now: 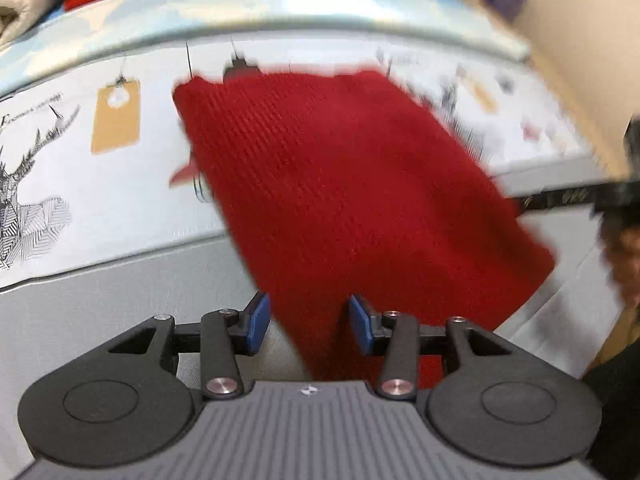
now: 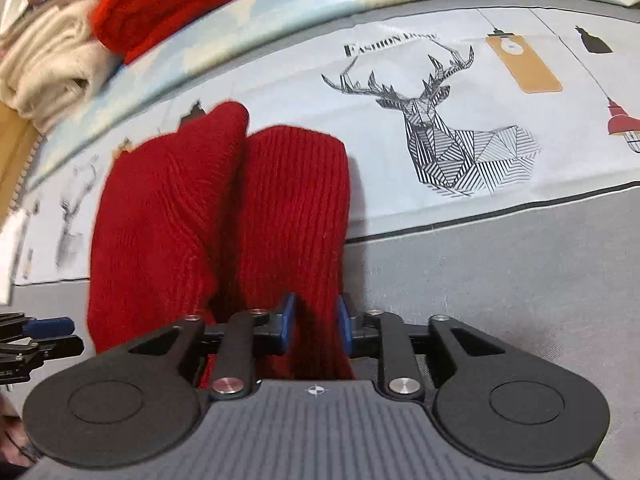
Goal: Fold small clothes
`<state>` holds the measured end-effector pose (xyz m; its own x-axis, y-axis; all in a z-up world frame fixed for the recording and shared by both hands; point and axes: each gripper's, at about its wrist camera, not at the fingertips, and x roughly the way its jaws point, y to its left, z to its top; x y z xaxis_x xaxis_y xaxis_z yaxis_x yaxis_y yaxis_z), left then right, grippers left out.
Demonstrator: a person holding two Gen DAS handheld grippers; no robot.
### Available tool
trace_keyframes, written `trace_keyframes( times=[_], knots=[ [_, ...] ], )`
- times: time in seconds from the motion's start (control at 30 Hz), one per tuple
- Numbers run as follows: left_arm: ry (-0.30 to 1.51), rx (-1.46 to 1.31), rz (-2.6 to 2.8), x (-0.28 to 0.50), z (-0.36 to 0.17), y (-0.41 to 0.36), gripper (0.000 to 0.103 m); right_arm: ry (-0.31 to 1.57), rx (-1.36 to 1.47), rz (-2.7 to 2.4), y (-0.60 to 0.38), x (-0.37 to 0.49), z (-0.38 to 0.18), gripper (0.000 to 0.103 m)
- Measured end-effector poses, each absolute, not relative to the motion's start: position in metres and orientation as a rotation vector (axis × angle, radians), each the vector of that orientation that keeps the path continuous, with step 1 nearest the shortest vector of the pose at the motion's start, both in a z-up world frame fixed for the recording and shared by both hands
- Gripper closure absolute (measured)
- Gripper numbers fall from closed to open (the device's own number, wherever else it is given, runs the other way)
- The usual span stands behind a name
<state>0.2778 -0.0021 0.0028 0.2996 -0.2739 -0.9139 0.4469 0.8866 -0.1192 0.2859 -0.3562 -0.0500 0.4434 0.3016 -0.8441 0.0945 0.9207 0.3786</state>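
One red knit garment (image 2: pixel 224 216), apparently folded, between two grippers.

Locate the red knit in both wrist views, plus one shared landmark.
Left wrist: red knit fills the centre, blurred, running from upper middle down between the left tool's pads.
Right wrist: red knit sits left of centre as two folded lobes, its near end between the right tool's pads.
Shared landmark: the deer print, far left in the left view, right of centre in the right view.
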Motion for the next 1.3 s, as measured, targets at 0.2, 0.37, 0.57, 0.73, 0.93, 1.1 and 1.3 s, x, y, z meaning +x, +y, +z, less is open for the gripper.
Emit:
trace_keyframes(
  times=[0.2,0.37,0.57,0.73,0.93,1.1,1.3],
  knots=[
    [1.141,0.360,-0.427,0.259,-0.002,-0.025,0.038,1.104,0.266,0.088,-0.352,0.274,-0.046,0.064],
    [0.950,0.273,-0.370,0.233,0.057,-0.015,0.017,0.896,0.286,0.034,-0.365,0.246,0.003,0.062],
    [0.690,0.178,-0.312,0.157,0.100,0.000,0.010,0.656,0.253,0.090,-0.349,0.180,0.061,0.035],
    [0.566,0.128,-0.254,0.089,0.107,0.004,0.009,0.565,0.236,0.167,-0.326,0.120,0.066,0.021],
    [0.567,0.102,-0.232,0.055,0.090,-0.005,0.000,0.555,0.276,0.104,-0.307,0.080,0.039,0.014],
    [0.623,0.127,-0.197,0.060,0.078,-0.013,0.000,0.648,0.251,0.079,-0.288,0.076,0.020,0.014],
    [0.706,0.075,-0.188,0.073,0.066,-0.017,0.000,0.662,0.207,0.058,-0.277,0.081,0.014,0.013]
  ],
)
